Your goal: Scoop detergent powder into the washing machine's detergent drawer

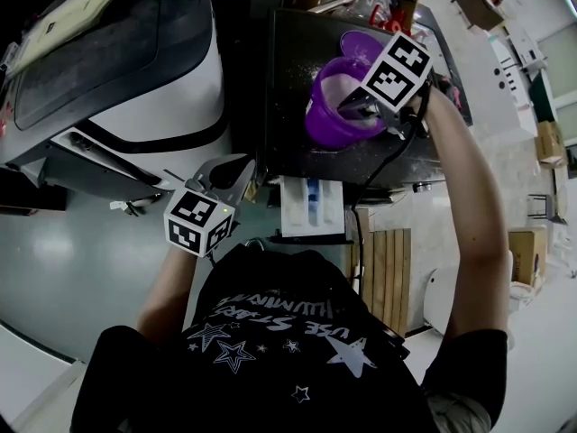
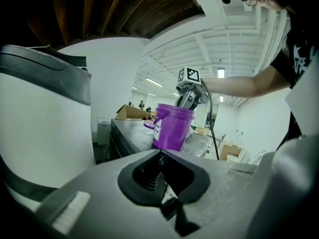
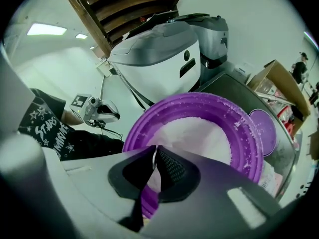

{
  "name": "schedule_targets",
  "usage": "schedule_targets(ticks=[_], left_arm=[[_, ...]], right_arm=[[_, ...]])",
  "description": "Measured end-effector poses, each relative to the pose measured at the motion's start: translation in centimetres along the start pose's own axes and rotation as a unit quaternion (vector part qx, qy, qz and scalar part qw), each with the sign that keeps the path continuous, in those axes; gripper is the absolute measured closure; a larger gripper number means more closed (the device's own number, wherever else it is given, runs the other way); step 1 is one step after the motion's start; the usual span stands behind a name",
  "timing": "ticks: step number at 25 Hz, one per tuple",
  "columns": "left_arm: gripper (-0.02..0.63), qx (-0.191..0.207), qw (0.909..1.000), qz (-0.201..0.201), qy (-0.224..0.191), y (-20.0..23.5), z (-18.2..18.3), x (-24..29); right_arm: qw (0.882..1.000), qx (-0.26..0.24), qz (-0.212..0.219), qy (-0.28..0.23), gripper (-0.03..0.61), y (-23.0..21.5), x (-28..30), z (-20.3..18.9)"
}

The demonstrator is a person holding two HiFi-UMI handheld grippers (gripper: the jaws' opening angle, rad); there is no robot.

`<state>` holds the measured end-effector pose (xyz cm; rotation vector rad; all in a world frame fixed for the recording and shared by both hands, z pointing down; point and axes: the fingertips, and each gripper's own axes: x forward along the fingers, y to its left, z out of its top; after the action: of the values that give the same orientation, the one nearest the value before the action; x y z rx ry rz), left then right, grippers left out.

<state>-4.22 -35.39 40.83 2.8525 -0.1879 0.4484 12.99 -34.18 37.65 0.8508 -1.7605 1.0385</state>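
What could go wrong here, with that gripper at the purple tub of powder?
1. The right gripper is at the rim of the purple tub while the left gripper hangs away from it, so the unsteadied tub might slide or tip.
2. The open detergent drawer sits lower, past the dark worktop's edge; powder could spill on the way.

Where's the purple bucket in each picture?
Head view: the purple bucket is at the upper middle, standing on a dark top.
Left gripper view: it stands in the centre, farther away.
Right gripper view: it fills the middle, seen from above, with white powder inside.
Shared landmark: the white machine with the grey lid.
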Motion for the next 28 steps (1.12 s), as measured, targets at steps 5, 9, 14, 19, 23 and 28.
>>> schedule_targets(ticks=[5,9,14,19,23,28], left_arm=[[0.612,0.004,1.0,-0.004,-0.002,-0.1,0.0,0.0],[0.612,0.006,1.0,-0.005,-0.002,0.0,0.1,0.0],[0.612,0.008,0.9999,-0.007,-0.001,-0.1,-0.1,0.0],[0.612,0.011,0.9998,-0.013,0.004,-0.9,-0.3,0.3],[0.612,0.017,0.9996,-0.023,0.008,-1.8,-0.5,0.7],[0.612,0.023,0.9992,-0.03,0.012,-2.7,-0.7,1.1]], right_arm=[[0.999,0.023,0.018,-0.014,0.541,0.3,-0.5,0.1],[0.999,0.027,0.023,-0.026,0.541,0.6,-0.9,0.3],[0.997,0.052,0.021,-0.053,0.541,0.5,-2.0,0.0],[0.988,0.102,0.013,-0.114,0.541,0.1,-3.5,-0.3],[0.976,0.145,0.01,-0.16,0.541,-0.2,-4.1,-1.0],[0.958,0.187,0.002,-0.216,0.54,-0.6,-5.1,-1.9]])
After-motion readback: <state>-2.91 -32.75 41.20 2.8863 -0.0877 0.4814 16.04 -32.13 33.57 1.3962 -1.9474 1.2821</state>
